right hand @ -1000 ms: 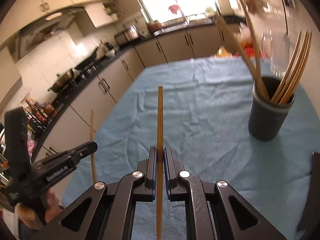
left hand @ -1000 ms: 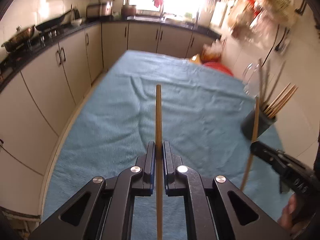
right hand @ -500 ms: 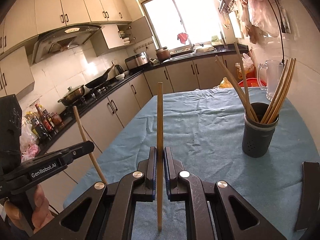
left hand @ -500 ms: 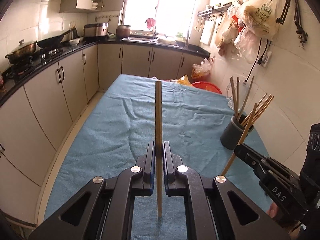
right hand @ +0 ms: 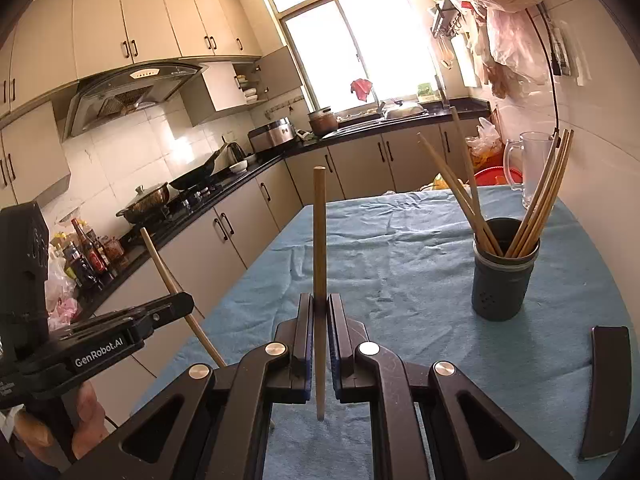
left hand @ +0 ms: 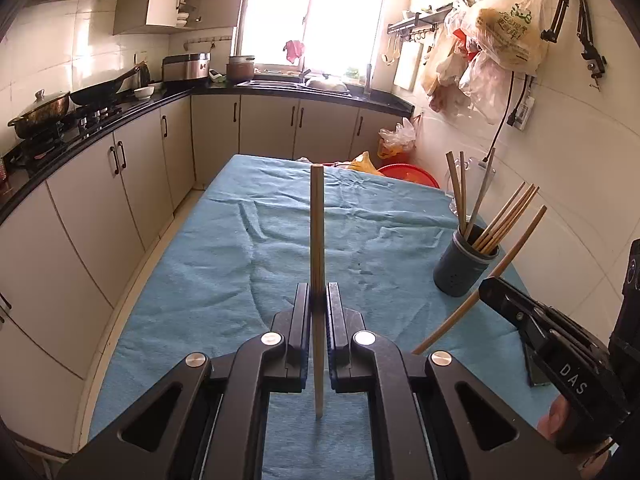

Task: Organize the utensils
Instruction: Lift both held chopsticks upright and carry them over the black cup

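Note:
My left gripper (left hand: pixel 318 296) is shut on a wooden chopstick (left hand: pixel 317 232) that stands upright between its pads, over the blue tablecloth (left hand: pixel 224 264). My right gripper (right hand: pixel 319 304) is shut on a second chopstick (right hand: pixel 319 236), also upright. A dark grey utensil holder (right hand: pixel 502 284) with several chopsticks stands ahead and to the right, apart from both grippers. In the left wrist view the right gripper (left hand: pixel 486 286) sits at lower right, its chopstick (left hand: pixel 508 256) slanting towards the holder (left hand: pixel 464 270). In the right wrist view the left gripper (right hand: pixel 184 302) shows at lower left, a hand under it.
A flat black object (right hand: pixel 604 388) lies on the cloth at the near right. A glass pitcher (right hand: pixel 532 168) stands behind the holder by the wall. Kitchen cabinets (left hand: pixel 100 200) and a stove counter run along the left; bags hang on the right wall.
Both grippers have risen and tilted up with their chopsticks still gripped. More of the kitchen shows, and the holder now looks smaller and sits lower in both views.

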A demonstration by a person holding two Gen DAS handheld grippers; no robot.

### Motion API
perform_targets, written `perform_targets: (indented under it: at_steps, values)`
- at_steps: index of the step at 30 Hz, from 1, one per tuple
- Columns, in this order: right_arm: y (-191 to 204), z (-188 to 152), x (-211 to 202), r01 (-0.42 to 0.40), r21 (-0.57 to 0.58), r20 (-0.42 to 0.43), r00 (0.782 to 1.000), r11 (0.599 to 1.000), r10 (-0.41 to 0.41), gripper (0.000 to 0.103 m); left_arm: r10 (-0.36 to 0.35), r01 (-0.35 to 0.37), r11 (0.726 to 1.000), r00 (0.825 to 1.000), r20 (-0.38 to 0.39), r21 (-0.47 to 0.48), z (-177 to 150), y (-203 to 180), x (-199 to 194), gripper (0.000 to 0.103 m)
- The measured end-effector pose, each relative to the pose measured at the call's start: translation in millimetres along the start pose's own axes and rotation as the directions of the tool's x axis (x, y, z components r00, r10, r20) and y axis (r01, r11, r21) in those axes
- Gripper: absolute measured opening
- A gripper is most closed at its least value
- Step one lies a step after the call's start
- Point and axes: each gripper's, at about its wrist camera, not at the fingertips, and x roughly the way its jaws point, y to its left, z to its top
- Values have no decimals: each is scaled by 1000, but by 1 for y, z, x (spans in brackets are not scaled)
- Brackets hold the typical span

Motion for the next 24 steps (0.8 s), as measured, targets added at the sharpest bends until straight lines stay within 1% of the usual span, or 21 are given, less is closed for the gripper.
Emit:
perform_targets:
  at_steps: [17, 24]
  values:
    - [-19, 3, -12, 14, 40, 16, 1000, 999, -15, 8, 2, -2, 1000, 1000, 7, 24, 3, -12, 0, 6]
    - [-33, 6, -26, 28, 68, 44, 999, 997, -31, 8, -5, 5, 999, 1000, 3, 49, 7, -24, 2, 6]
